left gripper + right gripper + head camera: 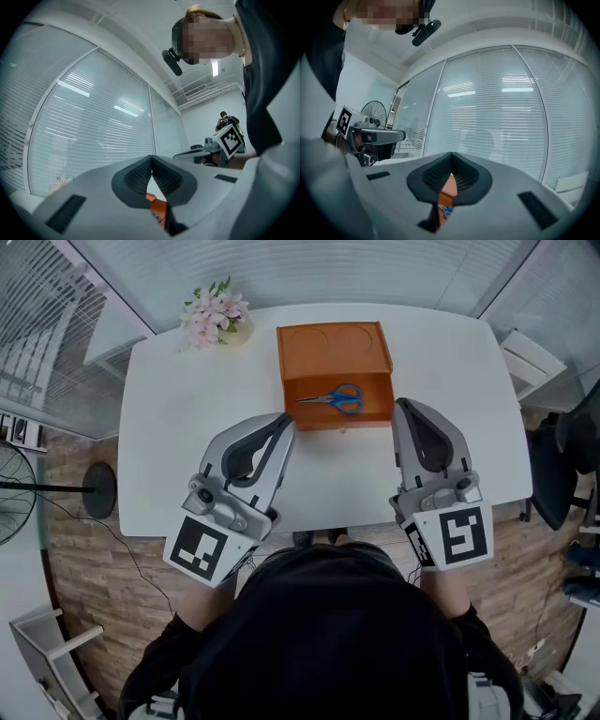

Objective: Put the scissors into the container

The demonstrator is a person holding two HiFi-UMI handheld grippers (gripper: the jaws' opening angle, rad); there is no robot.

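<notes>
Blue-handled scissors point(336, 398) lie inside the open drawer of an orange container point(334, 348) at the middle of the white table point(178, 427). My left gripper point(286, 420) rests just left of the drawer's front, jaws shut with nothing between them. On the other side, my right gripper point(400, 406) sits by the drawer's right front corner, also shut and empty. In the left gripper view a sliver of the orange container point(157, 204) shows below the closed pads of the left gripper point(151, 159). The right gripper view shows the right gripper point(452, 157) closed, with orange point(449, 188) behind it.
A small vase of pink flowers point(216, 313) stands at the table's back left. A floor fan point(19, 486) is off to the left, and chairs point(562, 460) stand to the right. Glass walls with blinds surround the table.
</notes>
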